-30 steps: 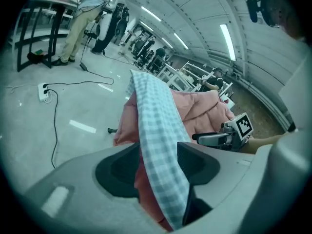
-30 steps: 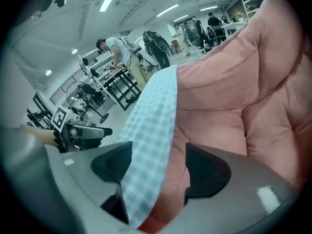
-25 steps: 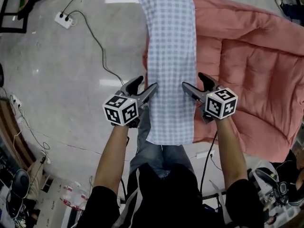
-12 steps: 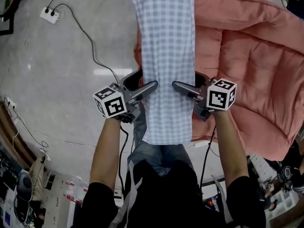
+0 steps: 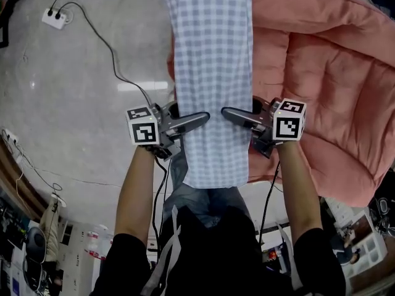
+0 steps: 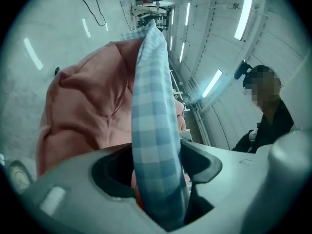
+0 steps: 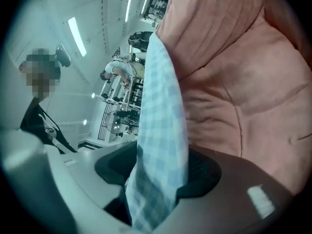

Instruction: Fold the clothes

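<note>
A long blue-and-white checked cloth (image 5: 213, 73), folded into a narrow strip, lies partly on a pink quilt (image 5: 321, 73) and runs away from me. My left gripper (image 5: 205, 117) reaches over its left edge near the near end, and my right gripper (image 5: 226, 112) reaches over its right edge opposite. In the left gripper view the cloth (image 6: 153, 130) passes edge-on between the jaws of the left gripper (image 6: 158, 172), which are closing, with a dark gap beside it. The right gripper view shows the cloth (image 7: 163, 121) between the closing jaws of the right gripper (image 7: 161, 174) in the same way.
The quilt spreads wide to the right over a grey floor (image 5: 74, 116). A white power strip (image 5: 52, 18) and its black cable (image 5: 117, 66) lie on the floor at the left. Shelving and clutter stand along the bottom edges of the head view.
Both grippers have slid inward from beside the cloth, so their tips now lie over its two long edges. Their jaws have narrowed around it.
</note>
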`<state>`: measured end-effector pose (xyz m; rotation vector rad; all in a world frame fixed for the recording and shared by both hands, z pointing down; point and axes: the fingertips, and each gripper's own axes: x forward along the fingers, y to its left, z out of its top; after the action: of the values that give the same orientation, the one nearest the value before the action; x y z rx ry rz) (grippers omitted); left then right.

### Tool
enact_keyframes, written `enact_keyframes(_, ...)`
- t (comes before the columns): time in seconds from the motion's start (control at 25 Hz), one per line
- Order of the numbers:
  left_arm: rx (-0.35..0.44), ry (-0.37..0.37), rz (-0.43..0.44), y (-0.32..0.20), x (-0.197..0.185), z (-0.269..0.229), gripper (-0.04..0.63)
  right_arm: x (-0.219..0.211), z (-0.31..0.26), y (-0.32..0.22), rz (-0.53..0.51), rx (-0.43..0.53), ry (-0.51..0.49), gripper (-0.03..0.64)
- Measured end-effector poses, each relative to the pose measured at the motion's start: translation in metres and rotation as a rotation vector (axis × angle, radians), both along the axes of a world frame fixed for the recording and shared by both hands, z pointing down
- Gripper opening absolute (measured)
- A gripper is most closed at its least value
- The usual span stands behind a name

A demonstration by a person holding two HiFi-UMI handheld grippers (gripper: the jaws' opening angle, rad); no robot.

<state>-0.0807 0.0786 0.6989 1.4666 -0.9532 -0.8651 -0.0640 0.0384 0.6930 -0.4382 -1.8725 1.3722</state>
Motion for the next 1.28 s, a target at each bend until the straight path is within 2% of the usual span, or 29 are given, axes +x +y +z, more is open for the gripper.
enact_keyframes(0.08,0.013,-0.014,-0.010,0.001,-0.001,-0.005,0.243,0.002,-0.004,0.004,-0.014,-0.016,-0.012,0.239)
enact_keyframes(0.2,0.023,-0.028,-0.059,0.002,-0.012,-0.008,0.128,0.001,-0.007,0.004,-0.019,-0.033,-0.039,0.157)
enact_keyframes(0.28,0.021,-0.047,-0.071,0.005,-0.016,-0.008,0.076,-0.001,-0.009,0.004,-0.017,-0.039,-0.057,0.094)
enact_keyframes(0.32,0.023,-0.056,-0.070,0.006,-0.017,-0.009,0.030,-0.001,-0.010,0.004,-0.018,-0.039,-0.063,0.064)
enact_keyframes(0.52,0.046,-0.082,-0.080,0.011,-0.020,-0.021,0.021,0.001,-0.013,0.001,-0.008,-0.026,-0.092,0.048)
enact_keyframes(0.68,0.077,-0.135,-0.092,0.010,-0.023,-0.030,0.021,0.000,-0.020,-0.002,0.016,-0.038,-0.171,0.048)
enact_keyframes(0.88,0.085,-0.272,-0.097,0.022,-0.014,-0.122,0.021,0.014,-0.116,0.006,0.023,0.030,-0.279,0.035)
enact_keyframes(1.08,0.070,-0.406,-0.077,0.045,0.007,-0.216,0.021,0.036,-0.215,0.026,-0.017,0.154,-0.341,0.031)
enact_keyframes(1.28,0.051,-0.505,-0.056,0.047,-0.002,-0.232,0.021,0.026,-0.229,0.027,-0.061,0.185,-0.414,0.029)
